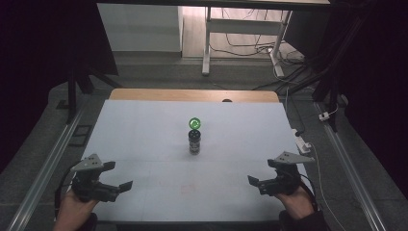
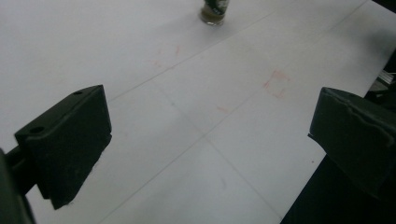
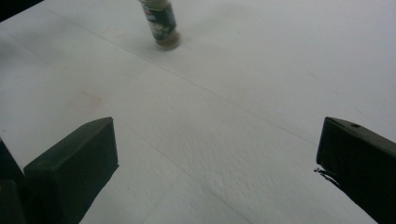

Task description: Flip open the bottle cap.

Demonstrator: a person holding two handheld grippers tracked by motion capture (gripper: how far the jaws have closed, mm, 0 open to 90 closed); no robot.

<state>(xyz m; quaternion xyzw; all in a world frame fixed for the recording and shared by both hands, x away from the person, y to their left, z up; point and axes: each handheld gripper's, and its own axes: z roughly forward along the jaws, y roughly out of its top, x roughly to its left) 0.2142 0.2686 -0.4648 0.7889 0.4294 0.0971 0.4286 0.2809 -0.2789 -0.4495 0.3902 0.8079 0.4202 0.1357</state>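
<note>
A small dark bottle [image 1: 194,139] with a green cap [image 1: 195,123] stands upright at the middle of the white table [image 1: 139,139]. Its base appears at the top of the left gripper view [image 2: 214,10], and its lower body at the top left of the right gripper view [image 3: 161,24]. My left gripper [image 1: 119,175] rests near the table's front left corner, open, nothing between its jaws [image 2: 210,140]. My right gripper [image 1: 262,172] sits near the front right corner, also open and empty [image 3: 217,158]. Both are well short of the bottle.
A white power strip [image 1: 302,142] lies at the table's right edge. A wooden strip [image 1: 192,95] runs along the far edge. Faint red marks [image 2: 276,84] stain the sheet. Beyond stand a desk frame [image 1: 207,48] and floor cables [image 1: 288,77].
</note>
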